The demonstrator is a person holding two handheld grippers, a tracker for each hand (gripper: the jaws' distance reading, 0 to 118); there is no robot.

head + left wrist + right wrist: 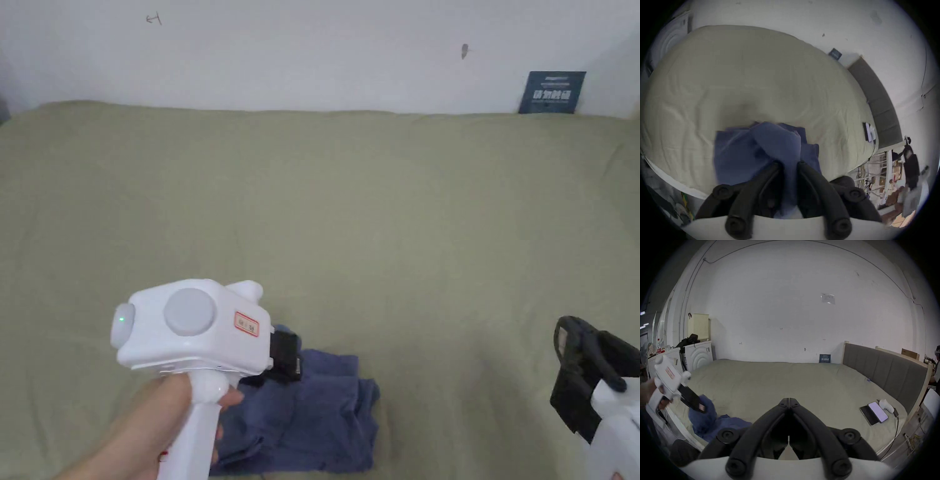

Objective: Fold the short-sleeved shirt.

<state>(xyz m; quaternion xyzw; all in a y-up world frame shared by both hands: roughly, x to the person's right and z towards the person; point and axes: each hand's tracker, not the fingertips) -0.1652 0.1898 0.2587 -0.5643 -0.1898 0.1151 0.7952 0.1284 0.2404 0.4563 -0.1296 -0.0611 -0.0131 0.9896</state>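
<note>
Blue cloth, the shirt [319, 415], lies bunched and partly folded near the front edge of the bed [375, 206], on its olive-green sheet. The left tongs [789, 164] sit right over it: in the left gripper view a raised fold of the shirt runs up between the two black jaws, which stand a little apart with the cloth filling the gap, so they appear to be grasping the shirt, though motion blur makes the contact hard to judge. In the head view the left tongs [284, 357] point away from the person and slightly down, their black tip at the shirt's near-left part, and the left hand [156, 425] wraps the white handle from below with the forearm coming in from the lower left. From the right gripper view the left tongs [700, 407] slope down to the right into a lifted hump of the shirt [708, 418]. The right tongs [789, 400] are clenched, jaw tips meeting with nothing between them, held level above the bed and well apart from the shirt; in the head view the right tongs [572, 362] stand at the lower right edge. Two phones [873, 414] lie near the grey headboard [883, 368].
</note>
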